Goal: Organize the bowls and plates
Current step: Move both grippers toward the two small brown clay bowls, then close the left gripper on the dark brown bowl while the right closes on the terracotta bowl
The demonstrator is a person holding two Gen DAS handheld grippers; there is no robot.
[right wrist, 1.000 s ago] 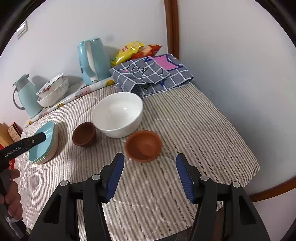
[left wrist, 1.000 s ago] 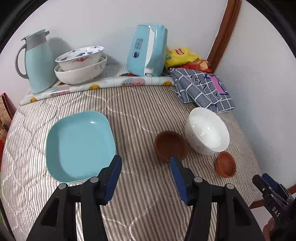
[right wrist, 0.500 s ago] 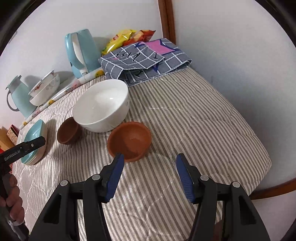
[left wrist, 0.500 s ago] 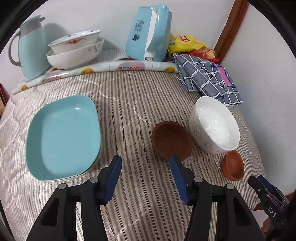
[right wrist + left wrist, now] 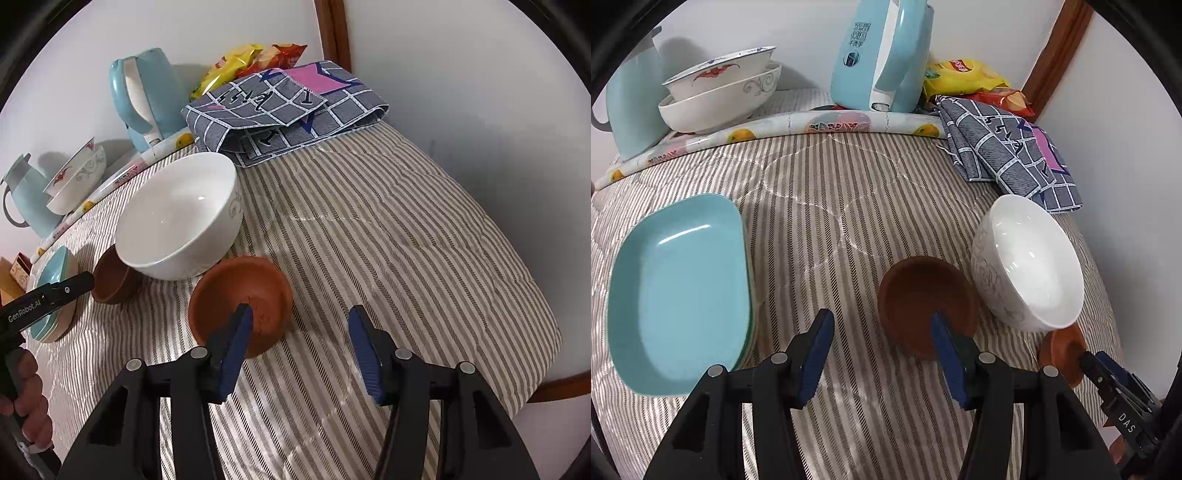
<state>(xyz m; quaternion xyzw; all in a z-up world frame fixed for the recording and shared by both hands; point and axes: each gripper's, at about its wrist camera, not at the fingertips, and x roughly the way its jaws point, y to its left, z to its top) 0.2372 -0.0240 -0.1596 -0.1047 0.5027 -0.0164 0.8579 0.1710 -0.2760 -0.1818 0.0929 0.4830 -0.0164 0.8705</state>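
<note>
Left wrist view: left tongs point(image 5: 882, 325) released, straddling dark brown bowl's point(image 5: 925, 302) near rim. Right tongs point(image 5: 301, 317) closing, empty, around the orange-brown bowl's point(image 5: 240, 299) rim on the striped counter point(image 5: 388, 251). Pickup judged underway; clamping needed next.

"GenRobot.AI" stands in white letters on the black arm of the left tongs point(image 5: 44, 301), seen from the right wrist view. "DAS" stands in white on the black body of the right tongs point(image 5: 1126, 417), seen from the left wrist view. The blue kettle point(image 5: 879, 55) carries a printed block of Chinese characters above a round emblem, too small to read. The yellow snack bag point(image 5: 964, 75) bears a red logo that cannot be made out
</note>
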